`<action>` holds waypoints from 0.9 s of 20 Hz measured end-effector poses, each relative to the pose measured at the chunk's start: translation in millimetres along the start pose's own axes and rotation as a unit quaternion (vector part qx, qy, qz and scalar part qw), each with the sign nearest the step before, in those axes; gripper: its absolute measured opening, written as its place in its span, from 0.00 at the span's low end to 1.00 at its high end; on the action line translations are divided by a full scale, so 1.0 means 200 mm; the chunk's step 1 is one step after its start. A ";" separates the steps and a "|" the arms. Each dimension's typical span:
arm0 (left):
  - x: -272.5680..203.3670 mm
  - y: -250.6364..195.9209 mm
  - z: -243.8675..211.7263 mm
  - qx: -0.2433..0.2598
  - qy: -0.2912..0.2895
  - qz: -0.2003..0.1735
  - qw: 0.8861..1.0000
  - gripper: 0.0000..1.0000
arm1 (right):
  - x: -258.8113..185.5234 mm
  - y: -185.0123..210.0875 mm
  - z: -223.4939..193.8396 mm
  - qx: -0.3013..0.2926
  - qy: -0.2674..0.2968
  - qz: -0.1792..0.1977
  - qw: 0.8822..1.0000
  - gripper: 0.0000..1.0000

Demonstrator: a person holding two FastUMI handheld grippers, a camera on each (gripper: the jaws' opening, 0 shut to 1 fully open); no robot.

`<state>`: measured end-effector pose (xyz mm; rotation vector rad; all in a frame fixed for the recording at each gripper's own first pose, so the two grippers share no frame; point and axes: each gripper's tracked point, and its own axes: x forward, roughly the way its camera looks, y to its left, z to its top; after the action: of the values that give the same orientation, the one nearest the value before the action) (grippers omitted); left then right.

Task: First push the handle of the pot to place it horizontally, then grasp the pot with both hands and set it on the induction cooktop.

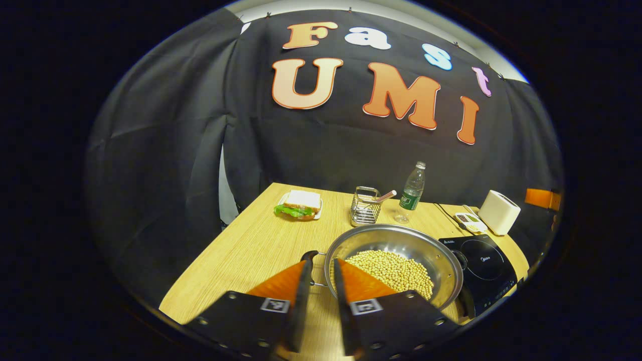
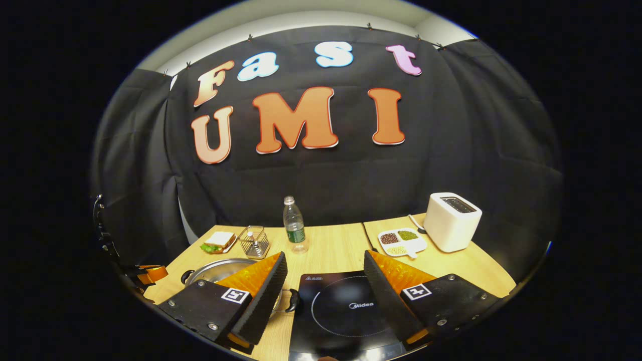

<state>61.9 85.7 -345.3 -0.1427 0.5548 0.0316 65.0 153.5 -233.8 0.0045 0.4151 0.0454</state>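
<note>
On the wooden table (image 1: 251, 240), beside the cooktop (image 1: 481, 271): pot (image 1: 396, 250) of beans, its rim touching the cooktop's edge, not yet on the glass. Left gripper (image 1: 321, 273) narrowed to a slim gap, astride the pot's near handle (image 1: 313, 268), tips at the rim, apparently lined up for a grip there. Right gripper (image 2: 326, 273) spread wide over the cooktop, pot just left of it, far handle (image 2: 292, 301) beside its left finger, probably waiting to take that side.
</note>
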 end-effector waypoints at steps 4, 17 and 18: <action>0.11 0.07 -0.09 -0.001 0.028 -0.009 1.000 0.65 | 0.13 0.17 -0.22 -0.021 0.056 0.027 0.998 0.95; 0.38 0.11 -0.20 0.031 0.067 -0.016 0.997 0.83 | 0.43 0.26 -0.65 -0.060 0.156 0.006 0.986 0.96; 0.39 0.12 -0.21 0.033 0.071 -0.015 0.997 0.83 | 0.43 0.26 -0.67 -0.060 0.161 0.007 0.985 0.96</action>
<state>104.8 102.1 -424.6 -0.0903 0.6943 -0.0264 87.8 208.8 -391.2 -0.1203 0.7356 0.0851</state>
